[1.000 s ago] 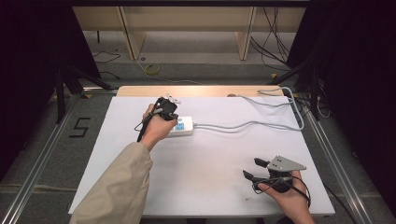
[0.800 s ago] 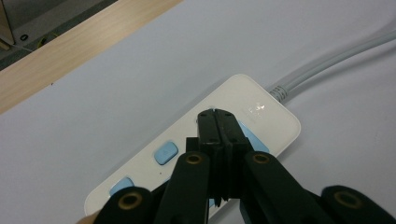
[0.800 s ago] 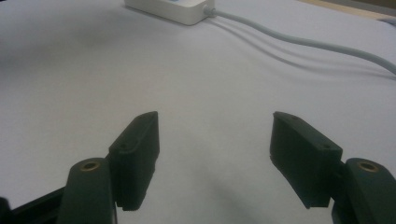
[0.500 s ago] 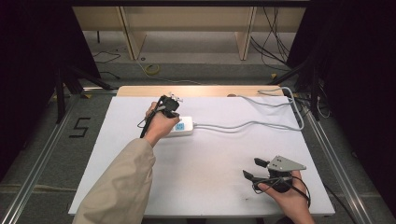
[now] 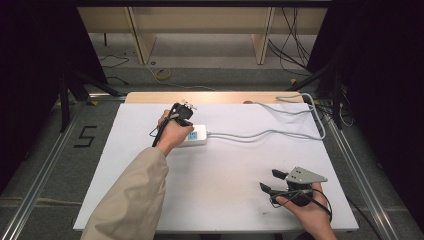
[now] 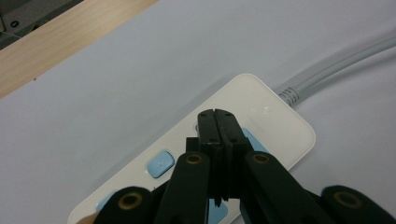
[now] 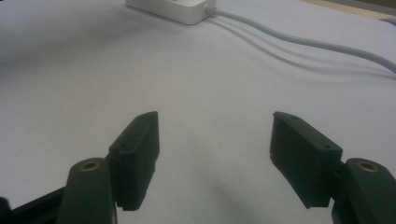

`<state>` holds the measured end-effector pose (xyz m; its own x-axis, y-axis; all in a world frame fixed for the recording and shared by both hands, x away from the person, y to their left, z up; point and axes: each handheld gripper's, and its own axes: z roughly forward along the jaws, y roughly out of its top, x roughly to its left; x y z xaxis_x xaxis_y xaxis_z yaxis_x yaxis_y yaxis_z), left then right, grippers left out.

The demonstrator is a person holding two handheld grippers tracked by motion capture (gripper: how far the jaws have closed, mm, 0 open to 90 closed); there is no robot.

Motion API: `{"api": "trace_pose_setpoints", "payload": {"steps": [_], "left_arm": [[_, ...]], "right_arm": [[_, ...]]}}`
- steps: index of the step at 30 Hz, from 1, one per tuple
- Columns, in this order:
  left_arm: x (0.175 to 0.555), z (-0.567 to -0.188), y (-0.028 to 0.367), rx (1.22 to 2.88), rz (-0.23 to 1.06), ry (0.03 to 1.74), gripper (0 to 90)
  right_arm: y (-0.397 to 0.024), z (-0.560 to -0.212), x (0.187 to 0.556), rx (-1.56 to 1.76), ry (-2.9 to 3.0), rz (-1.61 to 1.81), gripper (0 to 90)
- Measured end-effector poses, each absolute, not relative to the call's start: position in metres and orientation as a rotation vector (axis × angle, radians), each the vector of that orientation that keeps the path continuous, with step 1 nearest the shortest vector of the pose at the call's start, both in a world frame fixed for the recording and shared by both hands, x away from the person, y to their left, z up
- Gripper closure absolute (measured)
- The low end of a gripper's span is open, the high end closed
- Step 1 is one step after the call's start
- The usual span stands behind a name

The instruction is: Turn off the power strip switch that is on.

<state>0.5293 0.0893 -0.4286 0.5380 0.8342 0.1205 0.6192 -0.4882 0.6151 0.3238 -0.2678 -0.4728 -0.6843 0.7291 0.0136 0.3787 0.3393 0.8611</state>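
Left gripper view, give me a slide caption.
Closed left gripper poised over a white power strip with blue buttons.

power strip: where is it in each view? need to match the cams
High view: power strip left of centre, partly under the left hand.
Left gripper view: lower centre, beneath the shut left tongs.
Right gripper view: top edge, left of centre.
Shared landmark: the grey cable leaving its end.

A white, flat, rounded-cornered plastic power strip point(image 6: 261, 126) with pale blue buttons point(image 6: 160, 162) is laid flat on the white table surface, left of centre towards the far edge. A grey cable point(image 5: 265, 133) is run from its right end.
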Motion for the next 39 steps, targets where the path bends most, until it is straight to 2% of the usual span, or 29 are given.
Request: {"api": "trace_pose_setpoints", "payload": {"steps": [39], "left_arm": [[0.547, -0.437, 0.077, 2.284, 0.543, 1.214, 89.5]], "right_arm": [[-0.268, -0.473, 0.324, 0.978, 2.243, 1.286, 34.0]]}}
